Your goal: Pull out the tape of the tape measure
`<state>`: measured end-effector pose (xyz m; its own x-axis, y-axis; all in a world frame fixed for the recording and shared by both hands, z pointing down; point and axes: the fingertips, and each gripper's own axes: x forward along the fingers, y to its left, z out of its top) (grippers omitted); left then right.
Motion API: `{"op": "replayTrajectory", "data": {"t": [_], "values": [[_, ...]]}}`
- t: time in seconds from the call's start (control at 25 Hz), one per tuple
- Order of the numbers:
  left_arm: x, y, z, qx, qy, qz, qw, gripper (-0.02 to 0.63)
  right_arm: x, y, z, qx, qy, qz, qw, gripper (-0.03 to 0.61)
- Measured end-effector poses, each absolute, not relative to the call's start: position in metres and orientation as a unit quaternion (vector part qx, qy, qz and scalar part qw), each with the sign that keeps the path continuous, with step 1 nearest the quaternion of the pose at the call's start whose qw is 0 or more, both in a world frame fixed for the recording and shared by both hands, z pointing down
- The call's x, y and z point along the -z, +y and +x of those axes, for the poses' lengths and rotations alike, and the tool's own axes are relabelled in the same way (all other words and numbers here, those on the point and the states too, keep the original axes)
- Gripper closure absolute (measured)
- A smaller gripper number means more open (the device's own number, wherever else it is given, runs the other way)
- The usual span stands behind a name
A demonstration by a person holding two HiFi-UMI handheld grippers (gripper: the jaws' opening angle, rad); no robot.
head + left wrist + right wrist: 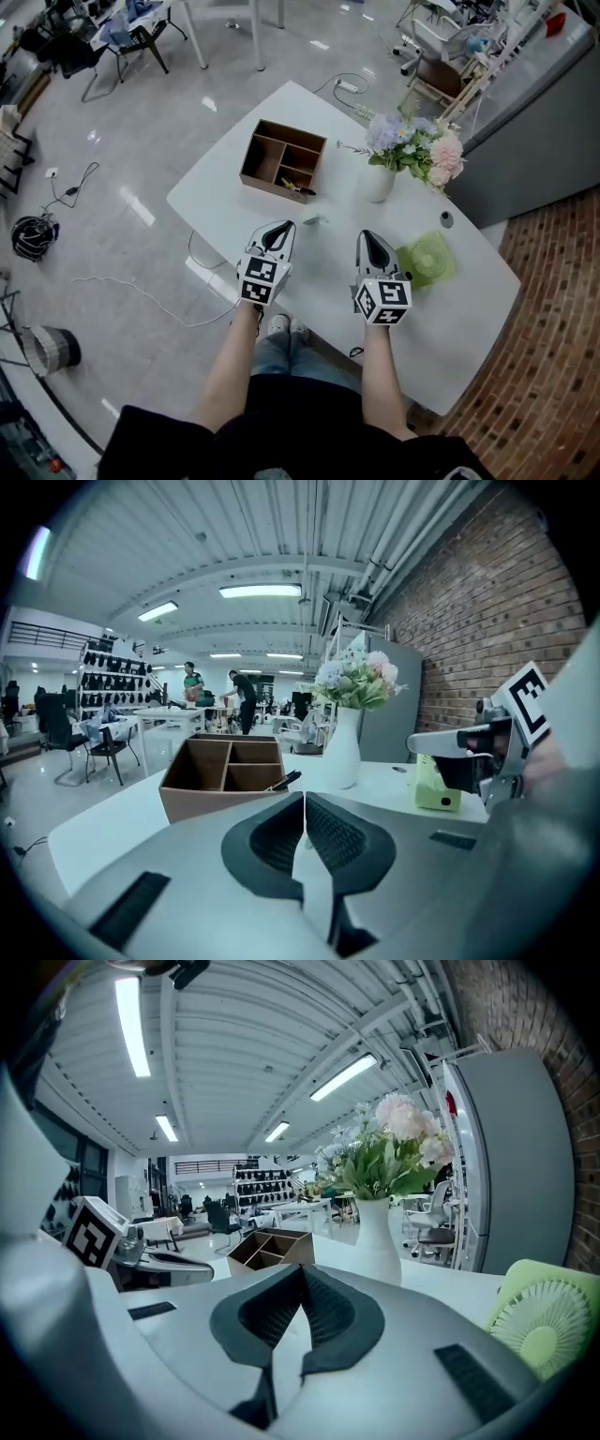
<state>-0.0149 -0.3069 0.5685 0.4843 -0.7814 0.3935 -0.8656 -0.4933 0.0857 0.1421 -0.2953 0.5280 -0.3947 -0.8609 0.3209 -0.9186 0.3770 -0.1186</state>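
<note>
A small pale greenish object point(314, 220), perhaps the tape measure, lies on the white table point(441, 328) between and just beyond my two grippers; it is too small to make out. My left gripper point(281, 228) hovers to its left with the jaws pressed together and nothing between them. My right gripper point(370, 236) hangs to its right, also shut and empty. In the left gripper view the left gripper point(304, 799) shows dark ribbed pads touching. The right gripper view shows the right gripper point(302, 1269) shut the same way. Neither gripper view shows the small object.
A brown compartment box point(282, 159) holding a dark pen stands at the table's far left. A white vase of flowers point(380, 180) is behind the right gripper, a green fan point(427, 259) to its right, and a small dark round thing point(446, 219) lies beyond the fan.
</note>
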Motion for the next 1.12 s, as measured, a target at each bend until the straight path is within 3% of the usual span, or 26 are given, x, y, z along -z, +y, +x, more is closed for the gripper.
{"op": "replayTrajectory", "data": {"t": [0.12,0.24,0.32,0.88,1.12], "values": [[-0.585,-0.316,-0.005,-0.167,-0.451,0.865,0.145,0.588,-0.541,-0.298,0.141,-0.148,-0.822,0.537,0.116,0.577],[-0.606,-0.321,0.007,-0.201,-0.406,0.880,0.145,0.478,-0.552,-0.298,0.142,-0.154,-0.820,0.536,0.126,0.577],[-0.621,-0.323,0.013,-0.225,-0.383,0.884,0.145,0.456,-0.557,-0.298,0.144,-0.158,-0.818,0.537,0.131,0.577],[-0.670,-0.346,0.030,-0.279,-0.320,0.893,0.147,0.459,-0.580,-0.294,0.160,-0.180,-0.808,0.542,0.145,0.577],[-0.675,-0.346,0.036,-0.279,-0.311,0.899,0.131,0.539,-0.584,-0.291,0.159,-0.182,-0.810,0.538,0.148,0.577]]}}
